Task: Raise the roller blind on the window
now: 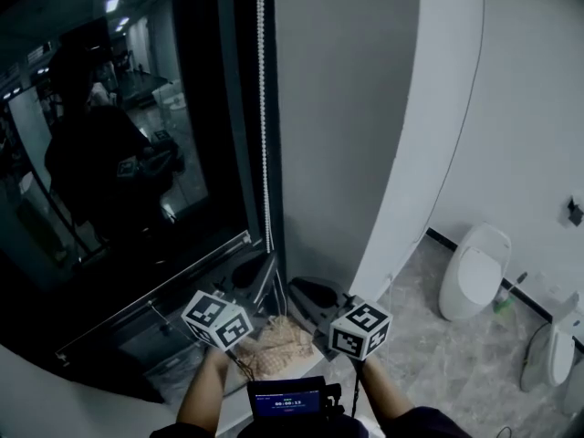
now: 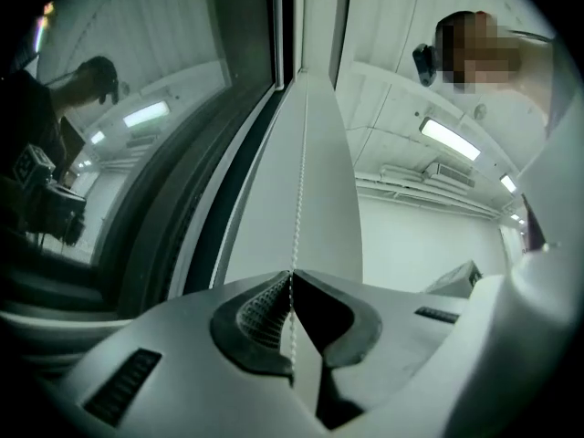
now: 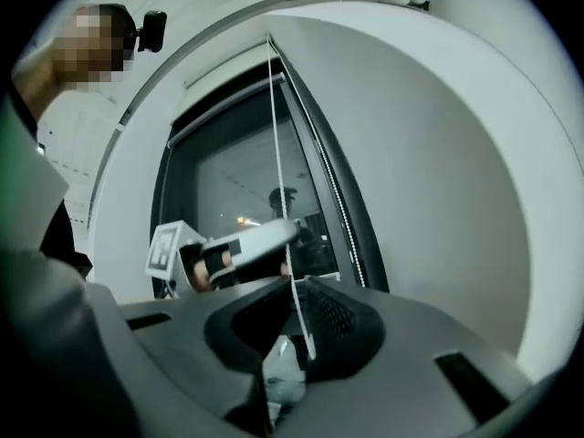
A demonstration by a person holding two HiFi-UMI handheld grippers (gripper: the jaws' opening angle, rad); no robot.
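Dark window (image 1: 119,153) on the left, with the bead chain (image 1: 264,108) hanging down its right frame edge, next to the grey wall (image 1: 347,108). The left gripper (image 2: 292,276) is clamped tight on that chain. The right gripper (image 3: 290,281), just beside it, is pinching the same chain too.

White bead chain (image 1: 264,108) hanging vertically

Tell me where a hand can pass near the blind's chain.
Free: the grey wall right of the bead chain, and floor tiles by the urinal. Crowded: the chain's lower end, clamped by left hand-held gripper and right hand-held gripper.
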